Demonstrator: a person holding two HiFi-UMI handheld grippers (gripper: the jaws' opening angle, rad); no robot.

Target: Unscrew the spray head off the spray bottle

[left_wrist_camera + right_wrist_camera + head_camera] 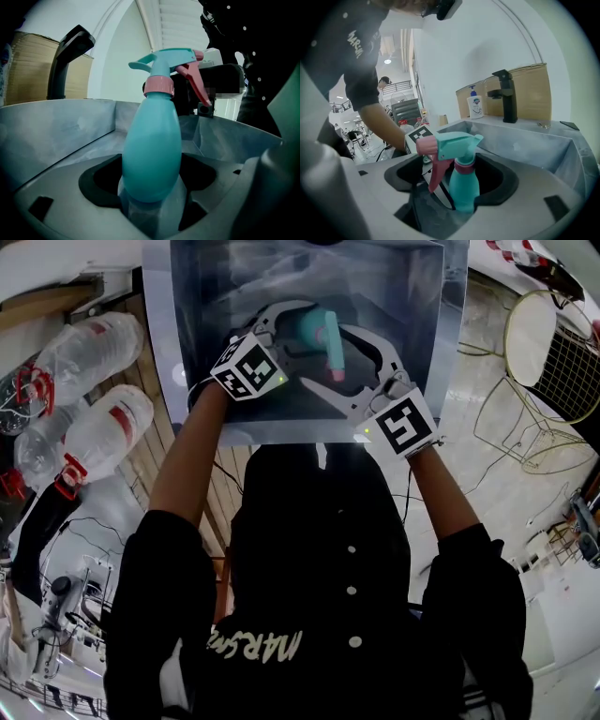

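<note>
Your left gripper (152, 208) has the spray bottle (152, 154) clamped, right gripper (452, 206) is wide open by the spray head (454, 143), so next you'd close on it and twist.

A black faucet (506, 96) and a soap dispenser (476, 105) stand behind the grey sink (534, 140)

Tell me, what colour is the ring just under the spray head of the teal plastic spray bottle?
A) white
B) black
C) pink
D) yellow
C: the pink ring sits between the teal spray head and the body of the teal plastic spray bottle.
</note>
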